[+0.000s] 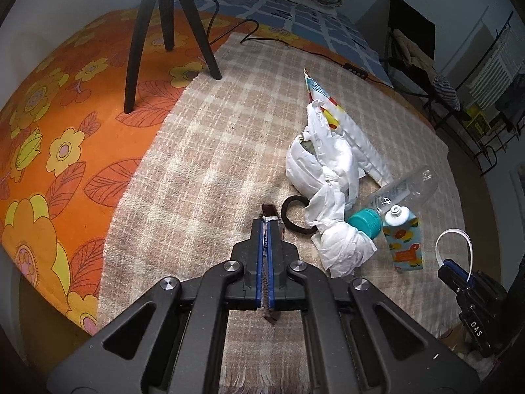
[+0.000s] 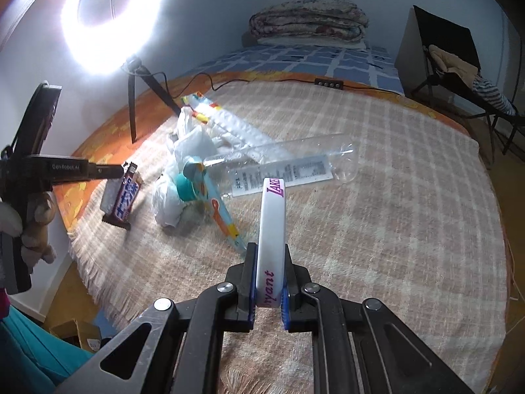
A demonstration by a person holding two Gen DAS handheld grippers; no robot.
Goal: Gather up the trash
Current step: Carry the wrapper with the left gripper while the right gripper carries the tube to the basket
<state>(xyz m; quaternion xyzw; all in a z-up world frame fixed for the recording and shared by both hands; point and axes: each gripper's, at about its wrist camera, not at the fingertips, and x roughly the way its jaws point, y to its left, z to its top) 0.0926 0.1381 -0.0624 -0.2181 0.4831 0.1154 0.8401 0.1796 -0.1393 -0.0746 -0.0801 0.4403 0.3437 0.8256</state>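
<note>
Both pickups look made: the right gripper [image 2: 267, 279] is clamped on a white wristband [image 2: 271, 229], and off to its left the left gripper [image 2: 123, 171] pinches the top edge of a candy wrapper [image 2: 124, 201] that hangs just above the blanket [image 2: 377, 223]. Ahead of both lie a knotted white bag [image 1: 331, 193], a small tube [image 1: 405, 239] and a clear bottle [image 2: 288, 167]; the next move seems to be carrying both catches to a bin, which no view shows

- blanket [image 2: 377, 197]: beige-white plaid
- bedsheet [image 1: 59, 124]: orange, yellow flowers
- wristband [image 2: 270, 229]: white, purple lettering
- bottle cap [image 1: 364, 225]: teal
- candy wrapper [image 2: 126, 197]: brown, blue-white print
</note>
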